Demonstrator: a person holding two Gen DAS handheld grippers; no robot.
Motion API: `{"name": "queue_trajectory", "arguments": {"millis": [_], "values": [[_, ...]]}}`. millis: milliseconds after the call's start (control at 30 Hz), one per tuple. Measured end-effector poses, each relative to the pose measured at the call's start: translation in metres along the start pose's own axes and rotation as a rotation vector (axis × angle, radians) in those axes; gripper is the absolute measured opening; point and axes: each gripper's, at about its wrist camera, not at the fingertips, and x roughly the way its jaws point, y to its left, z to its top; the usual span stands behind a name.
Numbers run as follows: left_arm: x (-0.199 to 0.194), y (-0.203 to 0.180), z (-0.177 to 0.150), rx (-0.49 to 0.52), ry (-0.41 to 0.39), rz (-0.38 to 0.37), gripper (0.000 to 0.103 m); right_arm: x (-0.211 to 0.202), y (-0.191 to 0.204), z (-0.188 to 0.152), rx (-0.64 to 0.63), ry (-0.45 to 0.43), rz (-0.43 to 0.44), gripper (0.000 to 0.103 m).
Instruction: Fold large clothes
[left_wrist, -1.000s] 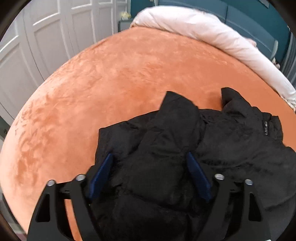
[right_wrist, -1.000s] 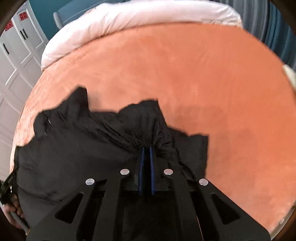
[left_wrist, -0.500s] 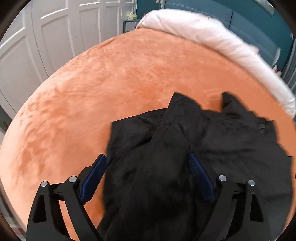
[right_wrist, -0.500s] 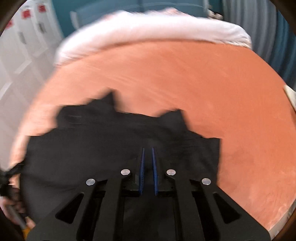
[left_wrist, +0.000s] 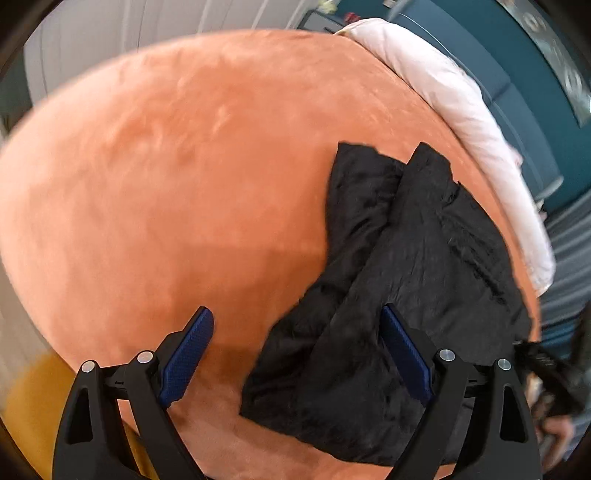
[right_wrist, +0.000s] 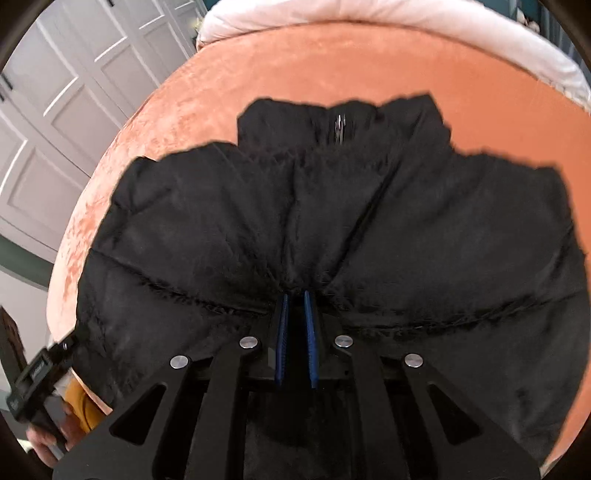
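Since a second ago the left gripper (left_wrist: 297, 354) has swung off the jacket (left_wrist: 406, 280): it was straddling the black fabric, now its left pad is sitting over bare blanket (left_wrist: 166, 192) and only the right pad is overlapping the jacket edge. Its fingers are standing wide apart, holding nothing. The right gripper (right_wrist: 295, 328) is still pinching a fold of the jacket (right_wrist: 332, 229) between nearly closed blue pads, with creases fanning out from the pinch point. The jacket is lying spread on the orange blanket (right_wrist: 295, 70), collar and zipper at its far side from the right gripper. A white duvet (right_wrist: 369, 14) is bunching along the blanket's far edge. White panelled doors (right_wrist: 55, 110) are standing left of the blanket.
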Motion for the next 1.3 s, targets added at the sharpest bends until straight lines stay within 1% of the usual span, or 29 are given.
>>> {"name": "queue_trajectory", "arguments": {"millis": [33, 67, 233, 267, 300, 333, 367, 400, 433, 533, 567, 633, 667, 733, 767, 833, 867, 933, 1033, 1067, 1100, 1167, 1200, 1233, 1267, 1300], "values": [[0.001, 0.0, -0.001, -0.005, -0.001, -0.011, 0.092, 0.002, -0.002, -0.001, 0.011, 0.006, 0.008, 0.007], [0.003, -0.004, -0.002, 0.013, -0.009, -0.014, 0.093, 0.006, -0.006, -0.001, 0.024, 0.018, 0.022, 0.007], [0.026, -0.035, -0.007, 0.143, 0.012, -0.068, 0.097, 0.017, -0.006, 0.001, 0.024, 0.041, 0.031, 0.007], [0.029, -0.041, -0.007, 0.162, 0.014, -0.065, 0.097, 0.018, -0.006, 0.0, 0.021, 0.041, 0.029, 0.007], [0.031, -0.05, -0.008, 0.182, 0.024, -0.08, 0.084, 0.019, -0.005, 0.0, 0.017, 0.041, 0.026, 0.007], [0.031, -0.055, -0.006, 0.183, 0.037, -0.115, 0.065, 0.02, -0.004, 0.0, 0.014, 0.04, 0.023, 0.007], [0.03, -0.06, -0.004, 0.177, 0.051, -0.141, 0.058, 0.02, -0.004, 0.001, 0.009, 0.043, 0.026, 0.007], [0.022, -0.066, -0.001, 0.179, 0.043, -0.161, 0.041, 0.021, -0.002, 0.002, 0.008, 0.045, 0.031, 0.007], [0.014, -0.07, 0.0, 0.191, 0.036, -0.179, 0.03, 0.019, -0.003, 0.003, 0.011, 0.046, 0.043, 0.007], [-0.018, -0.093, 0.004, 0.245, 0.006, -0.219, 0.019, 0.0, -0.015, 0.005, 0.062, 0.037, 0.082, 0.009], [-0.032, -0.103, 0.005, 0.27, -0.012, -0.234, 0.018, -0.011, -0.018, 0.001, 0.066, 0.017, 0.097, 0.011], [-0.052, -0.12, 0.004, 0.309, -0.038, -0.262, 0.016, -0.045, -0.024, -0.013, 0.058, -0.059, 0.122, 0.011], [-0.059, -0.127, 0.003, 0.326, -0.044, -0.27, 0.016, -0.058, -0.029, -0.022, 0.06, -0.081, 0.129, 0.011], [-0.076, -0.151, -0.002, 0.387, -0.067, -0.28, 0.016, -0.079, -0.043, -0.043, 0.08, -0.105, 0.145, 0.011], [-0.081, -0.163, -0.005, 0.418, -0.077, -0.28, 0.016, -0.082, -0.051, -0.054, 0.093, -0.098, 0.146, 0.011], [-0.093, -0.188, -0.014, 0.47, -0.095, -0.298, 0.016, -0.072, -0.057, -0.065, 0.097, -0.056, 0.144, 0.01], [-0.094, -0.199, -0.013, 0.484, -0.098, -0.313, 0.016, -0.065, -0.06, -0.068, 0.097, -0.041, 0.139, 0.01], [-0.101, -0.228, -0.024, 0.537, -0.098, -0.348, 0.016, -0.047, -0.064, -0.071, 0.109, -0.008, 0.154, 0.008], [-0.096, -0.267, -0.043, 0.627, -0.079, -0.359, 0.016, -0.025, -0.064, -0.07, 0.137, -0.011, 0.194, 0.005], [-0.093, -0.278, -0.051, 0.656, -0.071, -0.358, 0.016, -0.021, -0.067, -0.069, 0.15, -0.012, 0.215, 0.004], [-0.087, -0.295, -0.059, 0.695, -0.061, -0.359, 0.016, -0.018, -0.074, -0.069, 0.176, -0.014, 0.252, 0.003], [-0.08, -0.316, -0.074, 0.744, -0.043, -0.366, 0.016, -0.017, -0.087, -0.072, 0.227, -0.016, 0.334, 0.003], [-0.075, -0.33, -0.084, 0.778, -0.027, -0.373, 0.016, -0.019, -0.092, -0.073, 0.242, -0.015, 0.359, 0.003], [-0.071, -0.34, -0.093, 0.809, -0.018, -0.375, 0.016, -0.023, -0.1, -0.076, 0.261, -0.018, 0.386, 0.003], [-0.065, -0.356, -0.105, 0.86, -0.006, -0.376, 0.016, -0.029, -0.105, -0.08, 0.275, -0.029, 0.401, 0.003], [-0.061, -0.363, -0.116, 0.891, 0.002, -0.374, 0.015, -0.042, -0.116, -0.087, 0.298, -0.059, 0.424, 0.004]]}}
